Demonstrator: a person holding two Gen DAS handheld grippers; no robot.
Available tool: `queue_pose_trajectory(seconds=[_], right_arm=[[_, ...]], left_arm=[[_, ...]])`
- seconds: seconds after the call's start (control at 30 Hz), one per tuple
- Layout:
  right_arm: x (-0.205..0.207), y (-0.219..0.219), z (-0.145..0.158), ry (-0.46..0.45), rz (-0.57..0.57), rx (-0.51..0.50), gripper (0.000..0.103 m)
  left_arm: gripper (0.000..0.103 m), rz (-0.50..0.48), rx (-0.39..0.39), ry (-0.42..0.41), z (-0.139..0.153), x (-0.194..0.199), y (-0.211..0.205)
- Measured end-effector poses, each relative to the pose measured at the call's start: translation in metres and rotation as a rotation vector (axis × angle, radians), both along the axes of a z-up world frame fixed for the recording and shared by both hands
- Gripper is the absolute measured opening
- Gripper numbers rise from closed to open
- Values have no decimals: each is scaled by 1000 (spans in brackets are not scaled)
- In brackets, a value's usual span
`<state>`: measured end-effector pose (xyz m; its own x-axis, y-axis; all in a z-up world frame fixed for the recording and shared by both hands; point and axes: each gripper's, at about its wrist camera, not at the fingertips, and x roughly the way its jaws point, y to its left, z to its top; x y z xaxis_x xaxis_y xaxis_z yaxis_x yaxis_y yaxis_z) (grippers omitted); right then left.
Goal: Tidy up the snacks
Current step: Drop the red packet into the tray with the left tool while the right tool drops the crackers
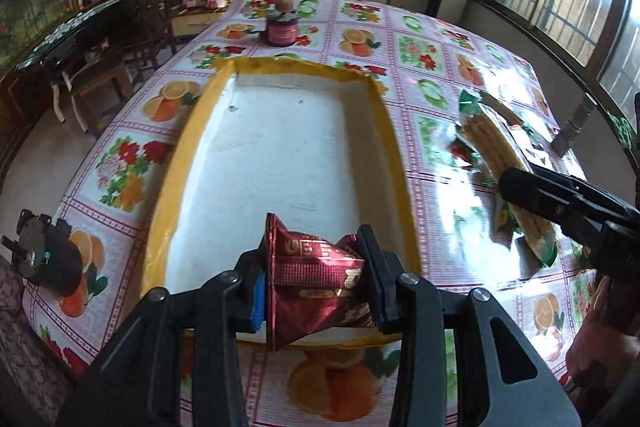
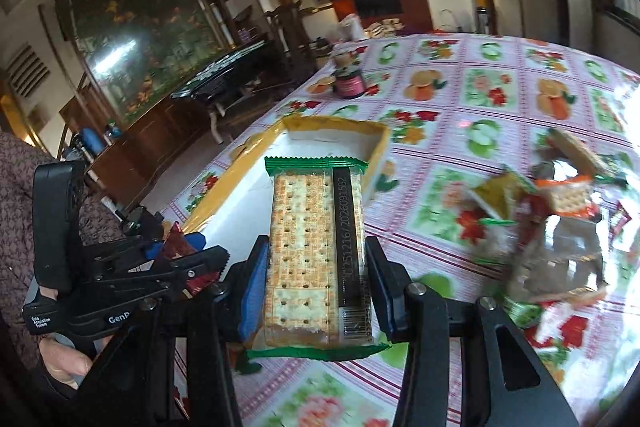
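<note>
Two snacks are in hand at once, one per gripper, both held over the near end of the yellow-rimmed tray [image 1: 400, 163], whose white floor is bare. The left gripper [image 1: 316, 269] has its fingers narrowed onto a dark red foil snack packet [image 1: 310, 281], pinched across its middle so the crimped ends flare out on either side of the pads. That packet hangs just over the tray's near rim, its long axis running roughly top to bottom in the left wrist view, angled slightly away from the camera.

The right gripper [image 2: 316, 283] clamps a green-edged cracker pack [image 2: 316, 251] by its two long sides. Gripping the sides seems sensible: the pack stays flat and its printed face shows. Its long axis lies along the fingers, pointing forward toward the tray [image 2: 378, 147], the far crimped end reaching over the tray's near part in this view.

Remaining snacks lie in a blurred heap [image 2: 556, 227] on the flowered tablecloth [image 2: 500, 95], to the right of the tray. A dark jar [image 1: 281, 29] stands beyond the tray's far end. Both packs look ready to be lowered inside, probably lengthwise along the tray.
</note>
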<state>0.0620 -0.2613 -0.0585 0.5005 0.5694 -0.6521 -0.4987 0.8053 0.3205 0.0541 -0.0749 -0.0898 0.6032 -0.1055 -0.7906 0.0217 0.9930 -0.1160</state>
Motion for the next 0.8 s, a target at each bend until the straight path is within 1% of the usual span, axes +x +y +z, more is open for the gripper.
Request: queue_pose_trajectory(seconds=[0.17,0.37,0.63,0.73,0.8], right_arm=[[10,37,-7,26,62,4,46],[27,69,-28,70,103,-33,46],[40,87,-55,131,121,-93,46],[42,92,-60,128,126,-124,46],[42,93,-59,121,121,-129,46]], left_arm=[[40,29,-2,24,-11,6,15],[40,51,-4,51,-23,11,27],[41,53,-17,85,-37,22,38],[41,49,-20,106,-45,27,38],[43,42,-25,115,-48,30,37]])
